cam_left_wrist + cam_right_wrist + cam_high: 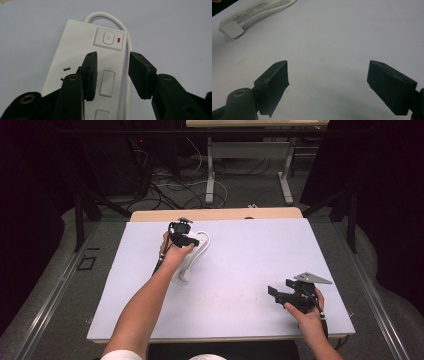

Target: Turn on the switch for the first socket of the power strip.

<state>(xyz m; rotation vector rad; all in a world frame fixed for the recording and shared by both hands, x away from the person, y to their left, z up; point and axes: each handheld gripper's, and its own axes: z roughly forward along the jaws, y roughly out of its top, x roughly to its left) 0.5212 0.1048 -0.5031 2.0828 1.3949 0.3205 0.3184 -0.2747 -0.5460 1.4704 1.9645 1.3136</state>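
Two tools work over a pale tabletop (240, 270): the left tool (112, 72) hangs released above a white power strip (75, 50), the right tool (327, 85) released near the front edge, cables (170, 190) strewn on the floor behind.

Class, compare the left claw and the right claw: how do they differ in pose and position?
The left claw hovers over the power strip, jaws narrowly parted; the right claw is spread wide above bare table. The left sits farther from the person, the right nearer. Both are black and open.
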